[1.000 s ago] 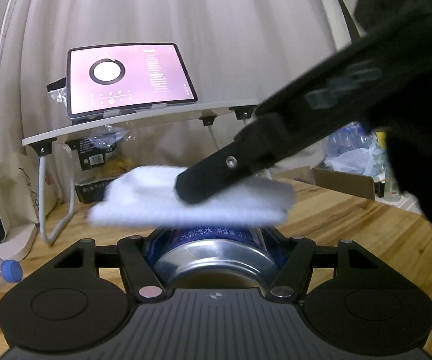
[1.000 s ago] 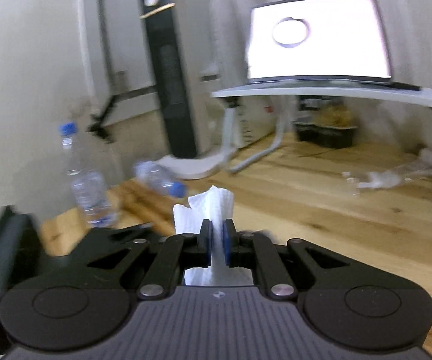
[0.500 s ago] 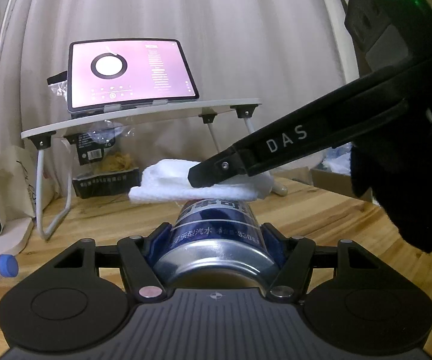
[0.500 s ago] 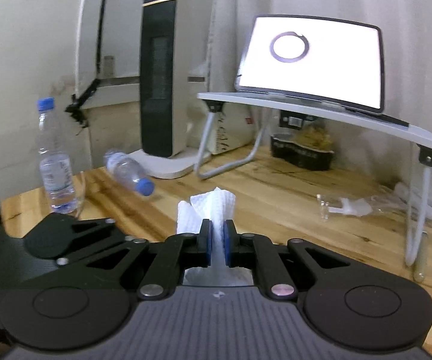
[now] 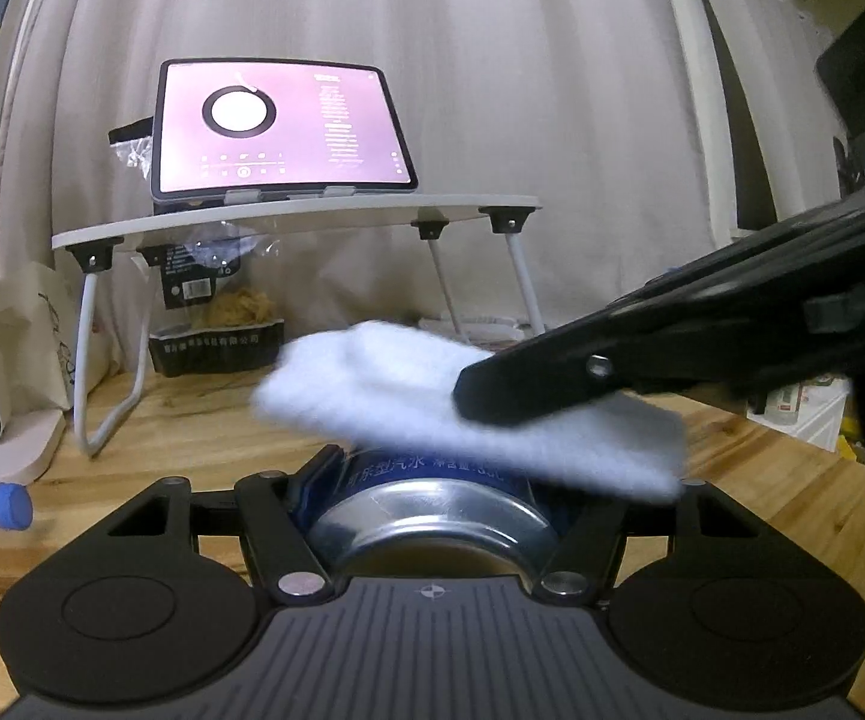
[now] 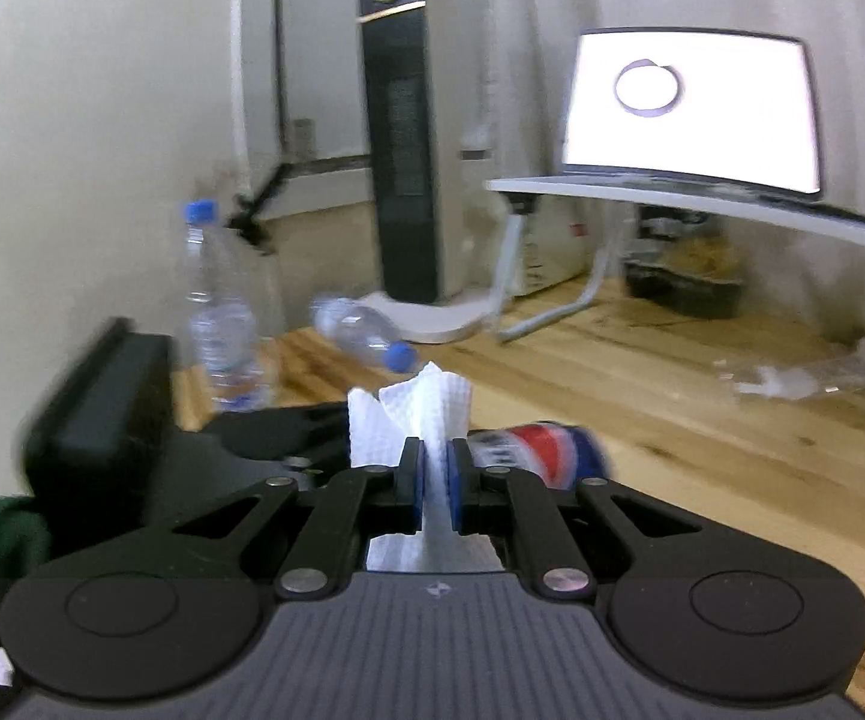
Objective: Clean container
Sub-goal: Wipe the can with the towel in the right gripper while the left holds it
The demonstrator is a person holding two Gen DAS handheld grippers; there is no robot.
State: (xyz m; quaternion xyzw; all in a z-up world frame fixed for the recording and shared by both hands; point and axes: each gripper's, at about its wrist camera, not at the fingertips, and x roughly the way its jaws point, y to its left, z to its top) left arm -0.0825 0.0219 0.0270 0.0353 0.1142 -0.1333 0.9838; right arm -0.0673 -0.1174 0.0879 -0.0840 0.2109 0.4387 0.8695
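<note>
While the left claw (image 5: 432, 498) clamps the can (image 5: 426, 504) lying level above the bench (image 5: 762, 480), right claw (image 6: 432, 474) pinches the cloth (image 5: 408, 396) over it; bench right of can lies bare.

Dim warm indoor light; the tablet screen (image 6: 693, 111) glares white, the white cloth (image 5: 432, 402) motion-blurred, edges fisheye-bent.
</note>
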